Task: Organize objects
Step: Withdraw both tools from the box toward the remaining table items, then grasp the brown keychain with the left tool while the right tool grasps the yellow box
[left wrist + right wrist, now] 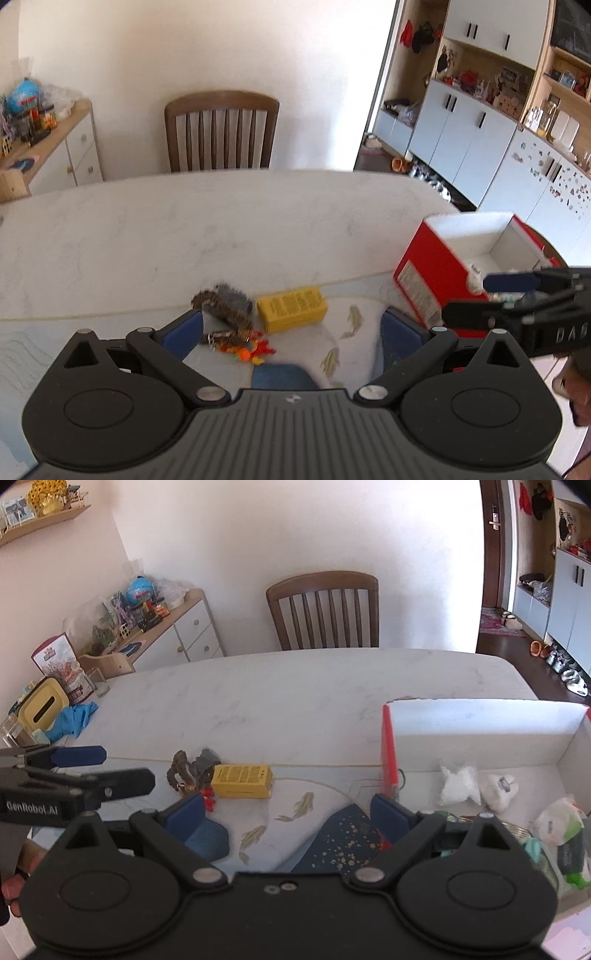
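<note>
Nearest in the left wrist view, the left gripper (291,328) has its blue-padded fingers spread wide with nothing between them, hovering over a placemat (343,332) printed with fish. The right gripper (288,808) is likewise wide apart and empty above the same mat.

Just past the left gripper's left finger lies a brown bead bracelet (225,314) with a red-orange tassel (255,350), touching a small grey object too blurred to name. Beside these sits a yellow box (291,308), lying flat on the edge of the mat.

Only the right wrist view looks into the red box (388,746), whose white interior holds a white plastic packet (458,784), a white rounded item (496,790) and a green-and-white pack (565,834). The left view shows mainly that box's red outer wall and label, with the right gripper seen from the side in front of it. The right view alone shows the table's left end: a blue glove (74,720), a yellow tissue holder (42,709) and a glass (98,683).

The red box stands at the table's right edge, well apart from the yellow box; bare surface lies between them and beyond.

The white marble table (184,229) stretches back to a wooden chair (221,129) against a plain wall, with a cluttered sideboard (62,147) to the left and white cabinets (461,140) to the right.
</note>
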### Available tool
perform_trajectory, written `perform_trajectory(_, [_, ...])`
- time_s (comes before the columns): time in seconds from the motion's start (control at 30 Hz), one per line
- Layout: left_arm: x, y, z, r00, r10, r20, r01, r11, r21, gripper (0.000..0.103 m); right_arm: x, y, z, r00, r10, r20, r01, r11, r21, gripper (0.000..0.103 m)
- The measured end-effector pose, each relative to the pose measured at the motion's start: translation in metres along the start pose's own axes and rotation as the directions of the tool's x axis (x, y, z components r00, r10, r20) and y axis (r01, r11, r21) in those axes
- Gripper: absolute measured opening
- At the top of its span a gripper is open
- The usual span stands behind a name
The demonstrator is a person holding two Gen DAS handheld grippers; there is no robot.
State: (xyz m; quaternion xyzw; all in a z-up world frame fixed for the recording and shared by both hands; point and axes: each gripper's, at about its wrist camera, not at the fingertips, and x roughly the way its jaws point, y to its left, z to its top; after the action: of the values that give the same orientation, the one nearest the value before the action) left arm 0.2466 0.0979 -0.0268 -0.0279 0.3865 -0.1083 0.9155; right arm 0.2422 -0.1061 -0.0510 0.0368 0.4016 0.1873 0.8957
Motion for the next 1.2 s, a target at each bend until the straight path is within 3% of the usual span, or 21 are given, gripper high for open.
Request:
perform_trajectory(0.17, [0.019,0.014,-0.011,0.999,0.025,-0.024,-0.025,1.0,0.012,0.103,0.022,0.007,0.005,0.999,0.013,-0.033,-0.015,0.999,-0.034,0.096])
perform_trajectory(0.43, [0.045,0.029,-0.018,0.997,0.083,-0.001,-0.083,0.995,0.049,0.103,0.062,0.016,0.014,0.996,0.031,-0.079,-0.035,0.998,-0.058,0.095])
perform_trajectory(0.7, [0.071,0.051,-0.02,0.993,0.12,-0.007,-0.119,0.993,0.012,0.103,0.101,0.025,0.019,0.99,0.046,-0.132,-0.055,0.996,-0.064,0.093])
perform_trajectory(0.97, [0.078,0.074,-0.012,0.997,0.067,-0.044,-0.071,0.992,-0.106,0.101,0.12,0.028,0.017,0.986,0.063,-0.154,-0.078,0.992,-0.096,0.091])
perform_trajectory(1.2, [0.086,0.08,-0.006,0.997,-0.012,-0.082,-0.003,0.985,-0.174,0.089,0.13,0.031,0.013,0.986,0.049,-0.162,-0.078,0.98,-0.181,0.088])
